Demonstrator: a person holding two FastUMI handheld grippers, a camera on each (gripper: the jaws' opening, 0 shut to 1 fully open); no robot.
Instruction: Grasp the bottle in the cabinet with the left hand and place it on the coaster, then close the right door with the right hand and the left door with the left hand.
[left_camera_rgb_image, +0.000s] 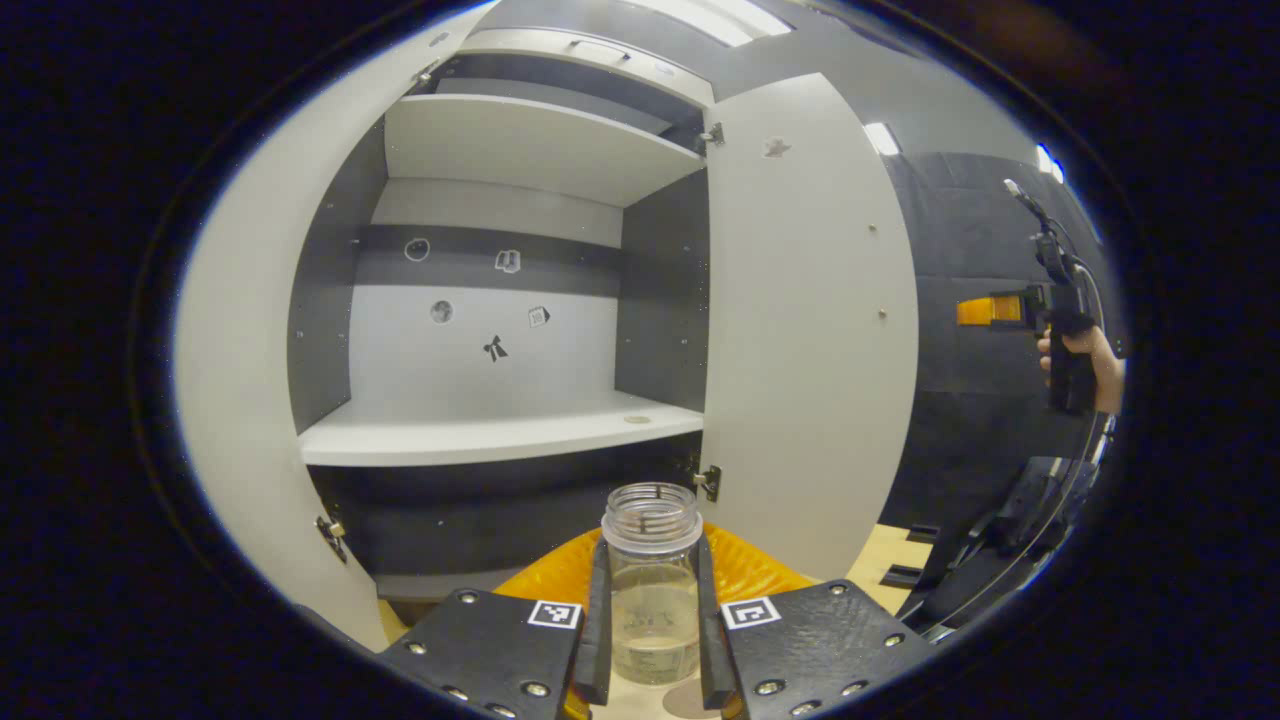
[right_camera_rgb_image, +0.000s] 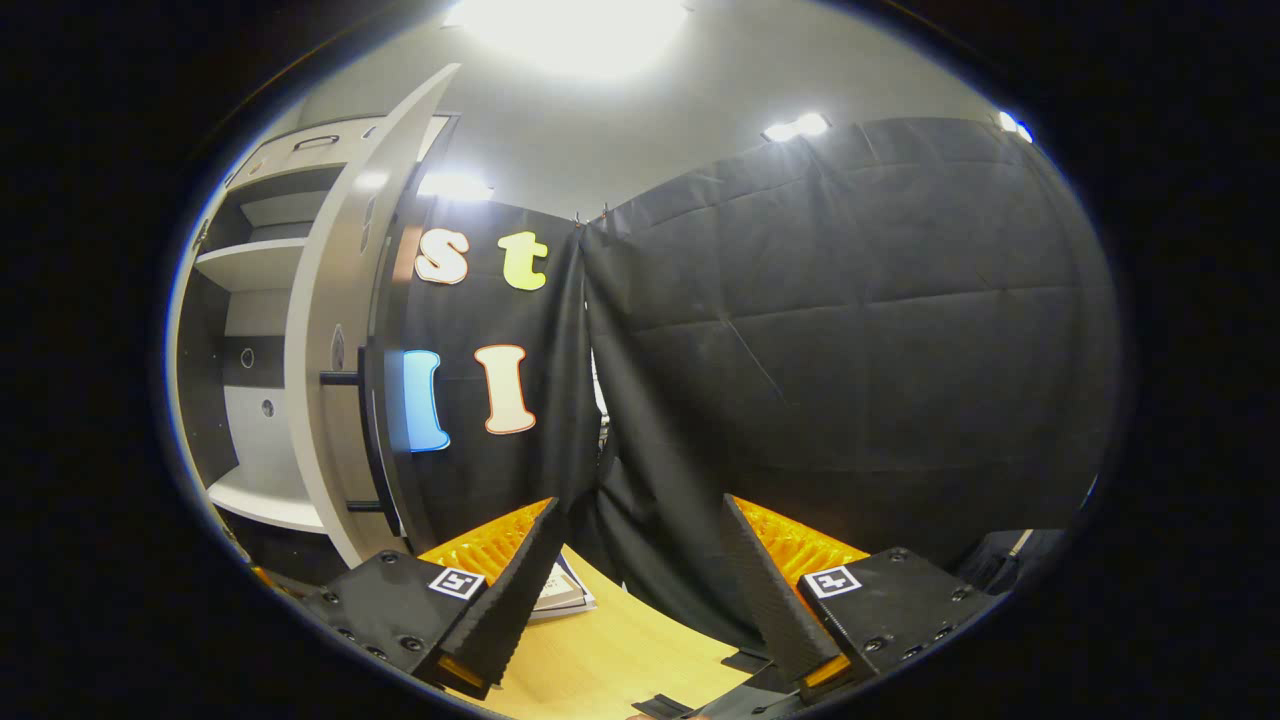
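Observation:
A clear, uncapped bottle (left_camera_rgb_image: 652, 600) with a little liquid stands upright between the fingers of my left gripper (left_camera_rgb_image: 652, 565), which is shut on it. Part of a brown round coaster (left_camera_rgb_image: 688, 702) shows just under the bottle's base; I cannot tell whether they touch. Behind it the cabinet (left_camera_rgb_image: 500, 430) stands with its left door (left_camera_rgb_image: 240, 400) and right door (left_camera_rgb_image: 800, 330) swung wide. My right gripper (right_camera_rgb_image: 640, 620) is open with nothing between its fingers, to the right of the right door (right_camera_rgb_image: 335, 330) and its dark bar handle (right_camera_rgb_image: 372, 430). A hand holds that right gripper (left_camera_rgb_image: 1000, 310) far off.
The cabinet shelves (left_camera_rgb_image: 480, 440) are bare, with small stickers on the back wall. A wooden table (right_camera_rgb_image: 610, 650) lies below my right gripper, with a book (right_camera_rgb_image: 562, 596) near the door. Black cloth walls the booth to the right.

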